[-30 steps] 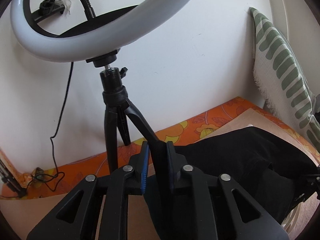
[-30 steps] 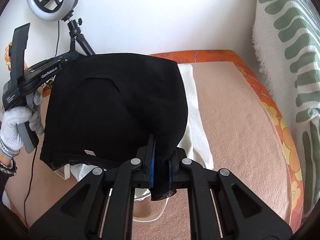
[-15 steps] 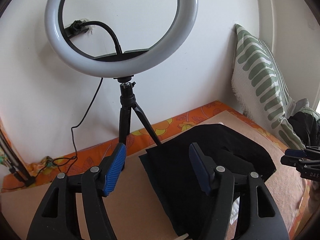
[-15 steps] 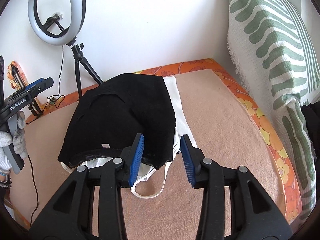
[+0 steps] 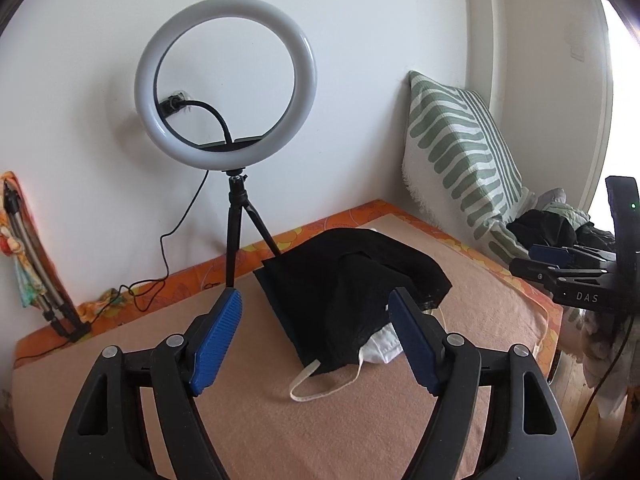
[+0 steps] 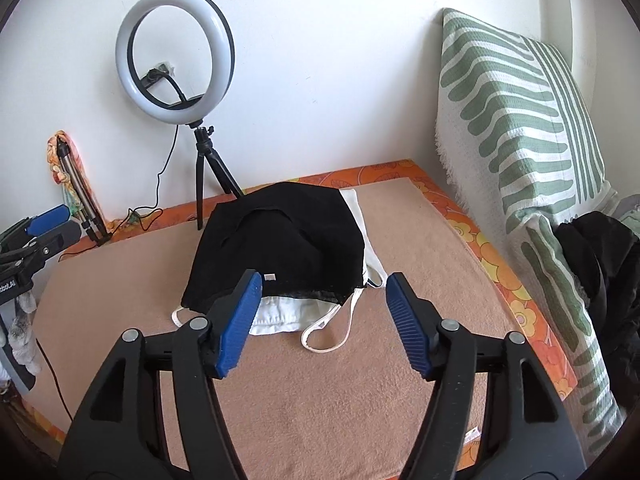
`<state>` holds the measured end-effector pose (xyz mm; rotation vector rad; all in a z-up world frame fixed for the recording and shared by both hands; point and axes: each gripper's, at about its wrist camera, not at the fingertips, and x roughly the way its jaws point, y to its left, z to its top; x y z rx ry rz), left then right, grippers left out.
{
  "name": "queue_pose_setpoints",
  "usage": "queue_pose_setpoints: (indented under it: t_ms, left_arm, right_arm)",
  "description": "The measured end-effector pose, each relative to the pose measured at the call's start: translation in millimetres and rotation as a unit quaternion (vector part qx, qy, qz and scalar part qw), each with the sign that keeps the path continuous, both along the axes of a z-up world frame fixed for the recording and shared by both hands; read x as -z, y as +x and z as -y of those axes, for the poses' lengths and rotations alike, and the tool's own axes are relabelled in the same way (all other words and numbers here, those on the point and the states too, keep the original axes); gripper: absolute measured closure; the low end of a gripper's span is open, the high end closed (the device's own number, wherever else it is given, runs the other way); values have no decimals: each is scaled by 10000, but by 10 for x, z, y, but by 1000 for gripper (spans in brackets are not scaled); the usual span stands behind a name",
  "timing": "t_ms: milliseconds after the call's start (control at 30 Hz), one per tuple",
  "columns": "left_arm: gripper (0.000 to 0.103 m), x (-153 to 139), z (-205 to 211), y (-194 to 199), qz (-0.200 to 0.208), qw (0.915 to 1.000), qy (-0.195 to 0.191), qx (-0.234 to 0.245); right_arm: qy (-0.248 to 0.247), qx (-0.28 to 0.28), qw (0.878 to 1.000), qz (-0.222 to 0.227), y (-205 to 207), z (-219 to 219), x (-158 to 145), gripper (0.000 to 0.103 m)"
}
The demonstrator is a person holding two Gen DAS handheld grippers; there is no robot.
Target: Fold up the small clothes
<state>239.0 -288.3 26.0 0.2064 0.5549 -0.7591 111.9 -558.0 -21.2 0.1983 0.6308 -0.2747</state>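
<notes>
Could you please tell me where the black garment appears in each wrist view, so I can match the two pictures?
Left wrist: black garment lies centre, between and beyond the open fingers, over a white garment.
Right wrist: black garment lies centre-left, beyond the left finger.
Shared landmark: ring light behind it by the wall.

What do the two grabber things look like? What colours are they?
Both the left gripper and the right gripper have two black plastic arms with triangle-shaped holes, silver round bolts, and ribbed blue pads on the fingertips. White letters are printed on the side of each. The hand holding the left one wears a grey knitted glove.
</notes>
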Motion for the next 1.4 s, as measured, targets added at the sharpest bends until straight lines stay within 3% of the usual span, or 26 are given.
queue_pose_setpoints:
  t_ms: [367, 567, 600, 900, 1400]
  left_arm:
    - [20, -201, -501, -822, 336, 9994, -65, -32]
    - [6, -187, -736, -1159, 444, 9990, -8, -104]
    - [2, -180, -773, -1204, 488, 9987, -3, -137]
    - [1, -67, -1078, -1509, 572, 9980, -44, -274]
    - [1, 133, -1250, -1643, 456, 9980, -230, -368]
  right_arm:
    - [-561, 171, 9978, 314, -618, -648, -172, 14]
    - [-906, 267, 9941, 540, -839, -1050, -188, 2]
    - [-921, 289, 9937, 566, -868, -1102, -184, 2]
    - [-1005, 425, 9912, 744, -1042, -1451, -69, 0]
    - [-915, 625, 9912, 728, -1089, -1560, 186, 0]
